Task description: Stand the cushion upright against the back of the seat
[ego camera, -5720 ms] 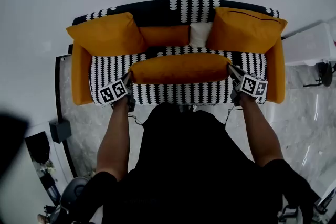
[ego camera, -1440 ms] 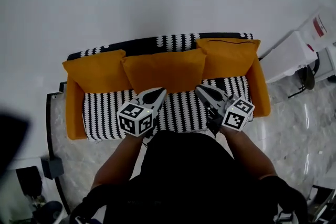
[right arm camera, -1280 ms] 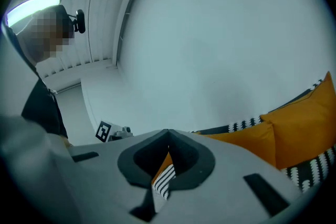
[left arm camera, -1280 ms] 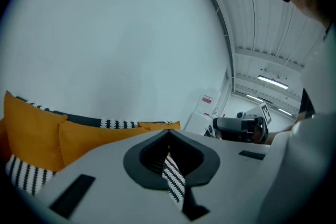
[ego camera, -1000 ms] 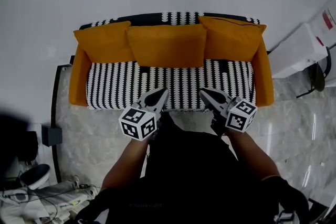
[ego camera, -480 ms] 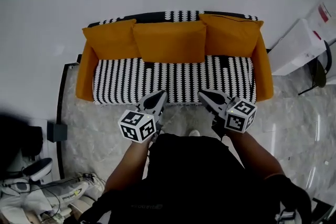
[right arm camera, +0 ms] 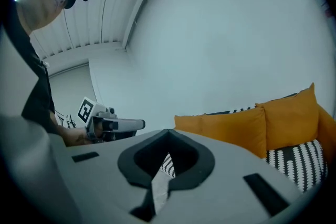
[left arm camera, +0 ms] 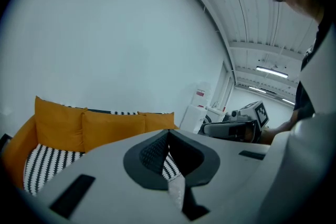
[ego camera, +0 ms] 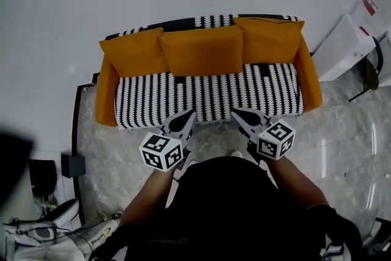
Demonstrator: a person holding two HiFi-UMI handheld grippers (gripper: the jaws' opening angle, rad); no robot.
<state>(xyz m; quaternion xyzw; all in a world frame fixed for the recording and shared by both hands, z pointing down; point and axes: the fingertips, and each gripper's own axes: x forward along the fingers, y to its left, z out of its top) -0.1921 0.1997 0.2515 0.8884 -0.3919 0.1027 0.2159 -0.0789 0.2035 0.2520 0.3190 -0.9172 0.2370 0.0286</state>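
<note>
**Cushion upright at the back, both grippers shut and clear**

On the black-and-white striped sofa (ego camera: pixel 208 98), at 12 o'clock from the person: three orange cushions in a row along the backrest. Middle cushion (ego camera: pixel 201 51): upright, leaning on the backrest, lower edge on the seat, sides touching its neighbours. Left cushion (ego camera: pixel 131 52) at its 9 o'clock, right cushion (ego camera: pixel 269 40) at its 3 o'clock, both propped in the corners by the orange armrests. Front of the seat bare, stripes only.

Left gripper (ego camera: pixel 189 113): jaws pressed together, nothing between them, tips just short of the seat's front edge, over the marbled floor (ego camera: pixel 342 131). Right gripper (ego camera: pixel 236 112): likewise closed on nothing, tips at the same front edge. Side by side, both aimed toward 12 o'clock.

Middle cushion well apart from both sets of fingers, at 12 o'clock from them, across the whole striped seat. No contact with either gripper.

White cabinet (ego camera: pixel 348 46) at 3 o'clock of the sofa.
</note>
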